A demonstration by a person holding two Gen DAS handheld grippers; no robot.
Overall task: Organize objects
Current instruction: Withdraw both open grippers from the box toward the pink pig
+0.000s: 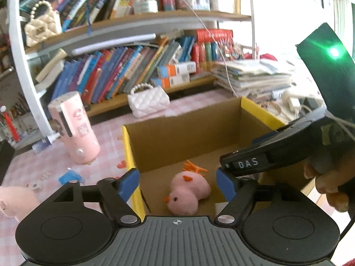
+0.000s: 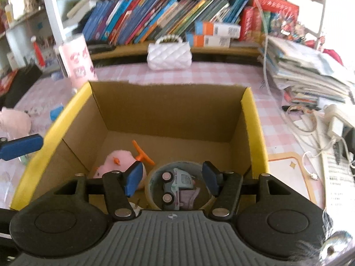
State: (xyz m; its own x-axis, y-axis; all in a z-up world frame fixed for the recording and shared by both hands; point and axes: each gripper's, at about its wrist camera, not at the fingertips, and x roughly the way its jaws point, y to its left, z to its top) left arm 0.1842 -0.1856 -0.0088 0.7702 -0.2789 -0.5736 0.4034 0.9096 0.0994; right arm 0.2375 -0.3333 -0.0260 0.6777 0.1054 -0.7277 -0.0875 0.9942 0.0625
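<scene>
Left gripper (image 1: 178, 182): fingers spread, empty.
Right gripper (image 2: 172, 178): fingers spread, empty.
Cardboard box (image 2: 168, 108): holds pink chick plush (image 1: 188, 191), toy car (image 2: 175, 185) inside tape roll (image 2: 150, 190).

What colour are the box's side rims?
Yellow, on the cardboard box; clearest in the right wrist view.

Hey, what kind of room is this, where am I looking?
Most likely a child's study corner at home: a bookshelf crammed with colourful books, a desk under a pink checked tablecloth, and a cardboard box holding a pink plush chick and a toy car.
</scene>
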